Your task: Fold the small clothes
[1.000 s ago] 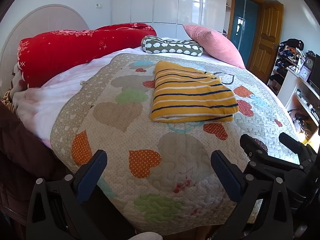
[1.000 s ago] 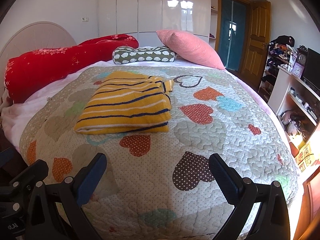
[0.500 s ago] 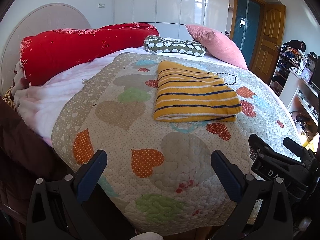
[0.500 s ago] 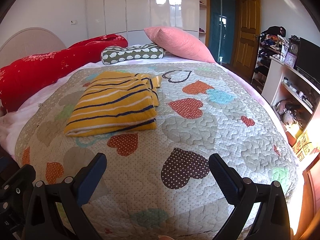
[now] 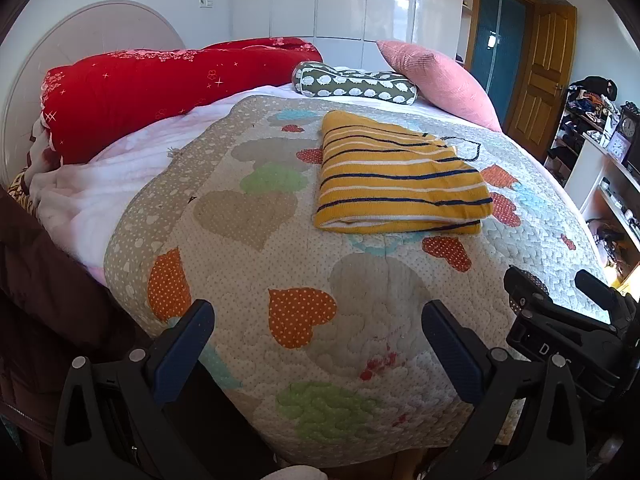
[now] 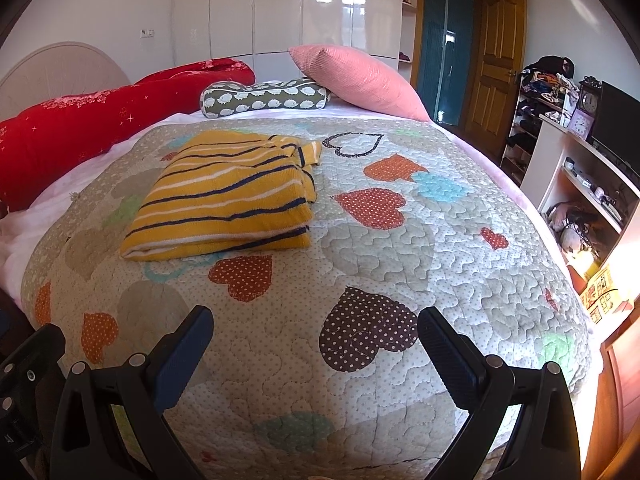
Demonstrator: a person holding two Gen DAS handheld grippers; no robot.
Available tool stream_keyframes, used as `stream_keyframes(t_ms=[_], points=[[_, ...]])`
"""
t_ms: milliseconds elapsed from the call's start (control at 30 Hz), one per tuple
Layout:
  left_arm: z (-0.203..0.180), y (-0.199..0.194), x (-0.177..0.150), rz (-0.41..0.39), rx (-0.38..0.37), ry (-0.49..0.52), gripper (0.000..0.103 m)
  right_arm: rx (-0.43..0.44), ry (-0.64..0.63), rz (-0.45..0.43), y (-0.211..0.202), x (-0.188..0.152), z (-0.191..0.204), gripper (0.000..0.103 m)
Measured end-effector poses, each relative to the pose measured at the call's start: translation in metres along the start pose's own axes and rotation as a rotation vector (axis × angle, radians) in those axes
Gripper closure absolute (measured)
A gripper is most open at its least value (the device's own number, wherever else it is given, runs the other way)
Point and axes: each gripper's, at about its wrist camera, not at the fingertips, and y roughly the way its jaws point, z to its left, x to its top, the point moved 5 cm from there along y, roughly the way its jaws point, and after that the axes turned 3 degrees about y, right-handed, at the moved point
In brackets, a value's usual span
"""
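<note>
A small yellow garment with navy and white stripes (image 5: pixel 396 178) (image 6: pixel 228 196) lies folded into a flat rectangle on the heart-patterned quilt (image 5: pixel 248 248) (image 6: pixel 420 264), well beyond both grippers. My left gripper (image 5: pixel 318 320) is open over the quilt's near edge, nothing between its fingers. My right gripper (image 6: pixel 314 326) is also open and empty, held near the foot of the bed. The right gripper's black body shows at the lower right of the left wrist view, and the left gripper's body at the lower left of the right wrist view.
A red bolster (image 5: pixel 160 88), a patterned roll pillow (image 5: pixel 356 84) and a pink pillow (image 5: pixel 436 80) lie at the head of the bed. A white shelf unit (image 6: pixel 580 184) with clutter and a wooden door (image 6: pixel 496 64) stand to the right. A dark cloth (image 5: pixel 44 300) hangs at left.
Both grippers have drawn back slightly from the folded garment and stayed open. The garment has not moved.
</note>
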Motion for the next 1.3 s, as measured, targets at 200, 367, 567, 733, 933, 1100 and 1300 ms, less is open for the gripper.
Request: stream_keyframes(t_ms=[200, 367, 567, 733, 933, 1100, 1300], points=[[0.001, 0.003, -0.001, 0.009, 0.008, 0.0, 0.0, -0.017, -0.038, -0.008, -0.001, -0.001, 0.005, 0.0], [0.002, 0.005, -0.003, 0.019, 0.011, 0.0, 0.0, -0.024, -0.042, -0.002, 0.0, -0.002, 0.005, 0.0], [0.002, 0.007, -0.005, 0.031, 0.005, -0.003, 0.0, -0.025, -0.056, -0.002, 0.0, -0.003, 0.008, 0.0], [0.004, 0.01, -0.005, 0.04, 0.003, -0.009, 0.0, -0.026, -0.059, -0.002, 0.0, -0.004, 0.008, 0.0], [0.005, 0.014, -0.008, 0.056, 0.0, -0.012, 0.0, -0.032, -0.07, -0.004, 0.001, -0.004, 0.009, 0.0], [0.01, 0.023, -0.008, 0.087, -0.013, -0.033, 0.0, -0.03, -0.105, -0.002, 0.005, -0.001, 0.016, 0.0], [0.02, 0.029, -0.002, 0.093, -0.003, -0.056, 0.0, -0.043, -0.149, -0.01, 0.015, 0.011, 0.024, 0.0]])
